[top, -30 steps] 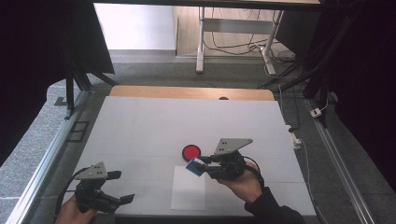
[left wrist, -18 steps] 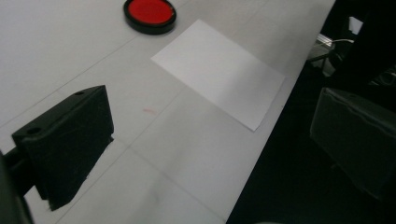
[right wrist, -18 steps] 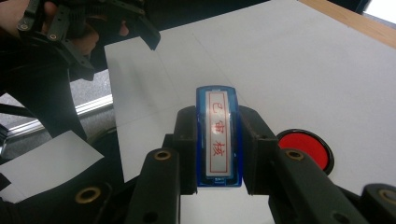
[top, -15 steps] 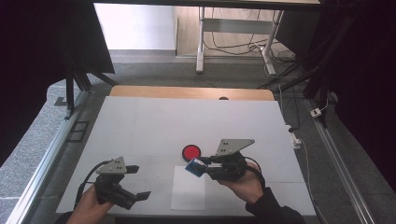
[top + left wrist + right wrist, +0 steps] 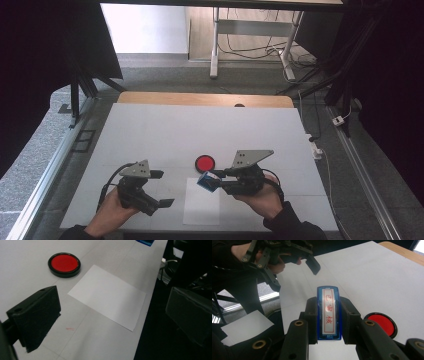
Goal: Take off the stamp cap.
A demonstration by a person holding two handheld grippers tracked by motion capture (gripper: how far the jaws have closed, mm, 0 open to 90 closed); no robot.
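Note:
My right gripper (image 5: 212,181) is shut on a blue stamp (image 5: 204,180), which it holds just above the near table, between the pad and the top of the paper. Seen from the right gripper view, the stamp (image 5: 328,322) shows a white face with red characters, clamped between both pads. A round red ink pad (image 5: 205,163) with a black rim lies just beyond it. A white sheet of paper (image 5: 201,207) lies at the front edge. My left gripper (image 5: 162,188) stands open and empty to the left of the paper (image 5: 108,298), facing it and the ink pad (image 5: 64,263).
The white table (image 5: 200,125) ends in a wooden strip (image 5: 200,99) at the far side. Its front edge runs right under both hands. Beyond the table, desk legs and cables (image 5: 250,50) stand on the floor, with dark curtains at both sides.
My left gripper has moved right along the front edge toward the paper. The right gripper and the stamp have stayed put.

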